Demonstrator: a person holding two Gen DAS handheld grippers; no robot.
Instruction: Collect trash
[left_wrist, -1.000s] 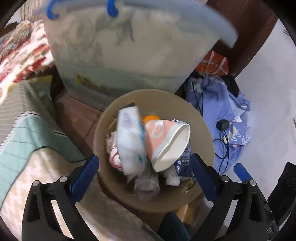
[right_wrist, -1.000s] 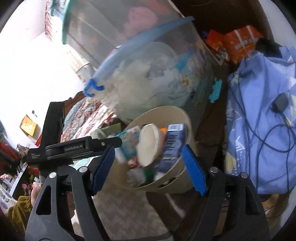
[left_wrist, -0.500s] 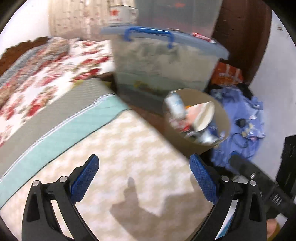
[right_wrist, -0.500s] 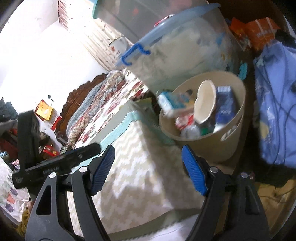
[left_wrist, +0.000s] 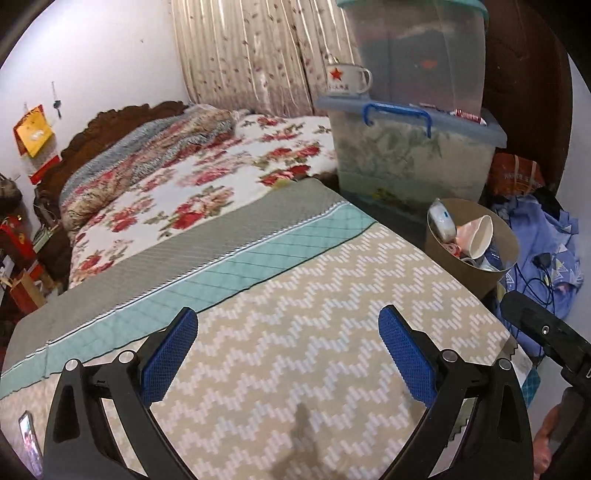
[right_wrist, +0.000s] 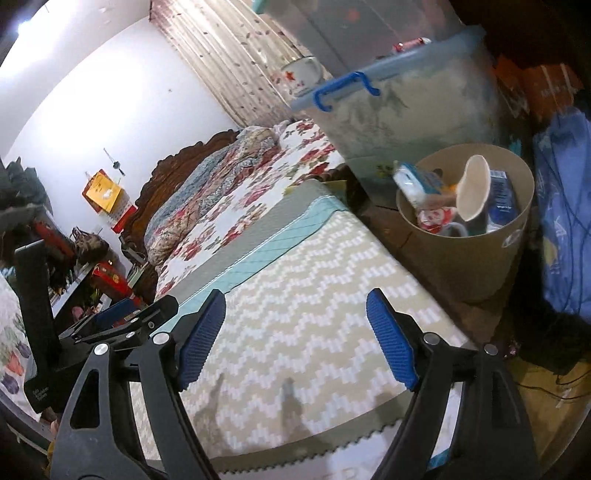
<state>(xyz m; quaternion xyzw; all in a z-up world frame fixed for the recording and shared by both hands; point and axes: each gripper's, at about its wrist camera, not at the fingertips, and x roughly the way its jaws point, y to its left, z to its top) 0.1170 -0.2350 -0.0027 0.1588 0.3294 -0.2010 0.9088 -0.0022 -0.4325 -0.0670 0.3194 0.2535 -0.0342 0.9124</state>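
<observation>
A tan round bin (left_wrist: 476, 275) (right_wrist: 461, 258) stands on the floor beside the bed's foot. It holds trash: a white-and-pink paper cup (left_wrist: 480, 238) (right_wrist: 472, 188), a white-and-blue packet (left_wrist: 443, 223) (right_wrist: 417, 184), a blue carton (right_wrist: 502, 201) and a plastic bottle (right_wrist: 452, 230). My left gripper (left_wrist: 286, 350) is open and empty over the zigzag bedspread (left_wrist: 295, 332). My right gripper (right_wrist: 295, 339) is open and empty over the same bedspread (right_wrist: 314, 295), left of the bin. The left gripper's body also shows in the right wrist view (right_wrist: 110, 325).
A clear storage box with a blue lid (left_wrist: 410, 155) (right_wrist: 399, 110) stands behind the bin, with a mug (left_wrist: 347, 79) and another box on top. Blue cloth with cables (left_wrist: 546, 258) lies right of the bin. A phone (left_wrist: 29, 446) lies on the bed's near left.
Both grippers have pulled back and up from just above the bin to over the bed. The bin now sits farther away at the right. Both stay open and empty.
</observation>
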